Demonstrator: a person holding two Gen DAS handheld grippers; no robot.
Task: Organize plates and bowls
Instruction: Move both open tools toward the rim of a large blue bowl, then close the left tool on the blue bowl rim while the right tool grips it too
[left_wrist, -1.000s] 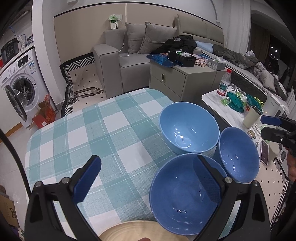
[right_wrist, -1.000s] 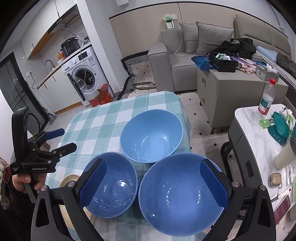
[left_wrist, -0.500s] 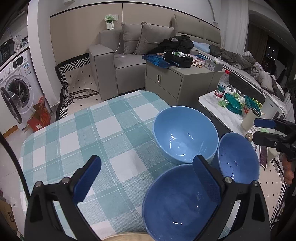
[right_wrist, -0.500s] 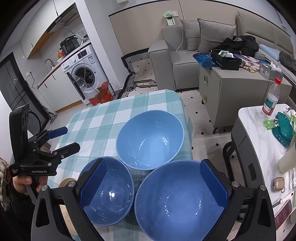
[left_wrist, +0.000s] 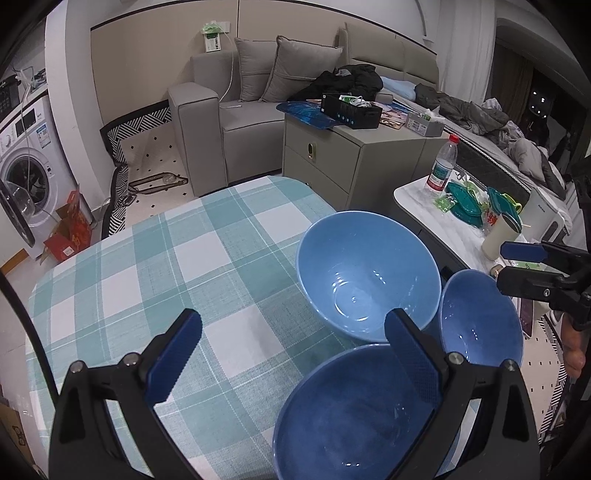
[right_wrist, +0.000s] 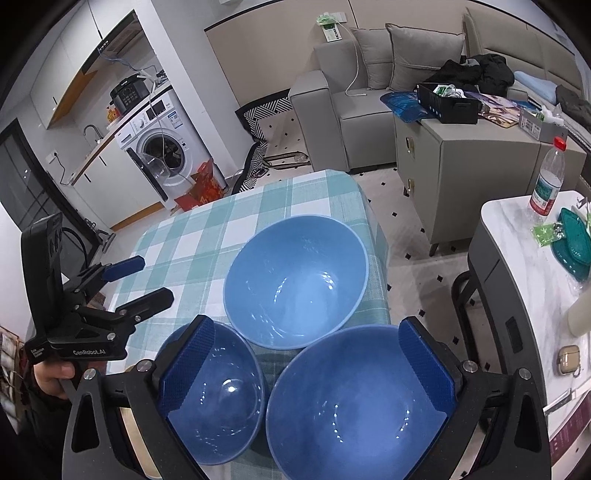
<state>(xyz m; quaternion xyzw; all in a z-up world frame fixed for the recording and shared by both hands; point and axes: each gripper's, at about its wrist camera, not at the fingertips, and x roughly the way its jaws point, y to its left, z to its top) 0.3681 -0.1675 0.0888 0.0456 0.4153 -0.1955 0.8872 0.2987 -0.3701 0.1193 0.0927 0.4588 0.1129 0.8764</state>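
Three blue bowls (clustered, touching) crowd the checked tablecloth.

Grey sofa, washing machine, beige cabinet, tiled floor

Three blue glossy bowls, all upright and empty, clustered near one end of the checked tablecloth. Far bowl, lighter blue, wide and deep. Near large bowl, darker blue, just beside it, rims close together. Small bowl, dark blue, next to both, partly hidden. In left wrist view: far bowl, small bowl, large bowl.
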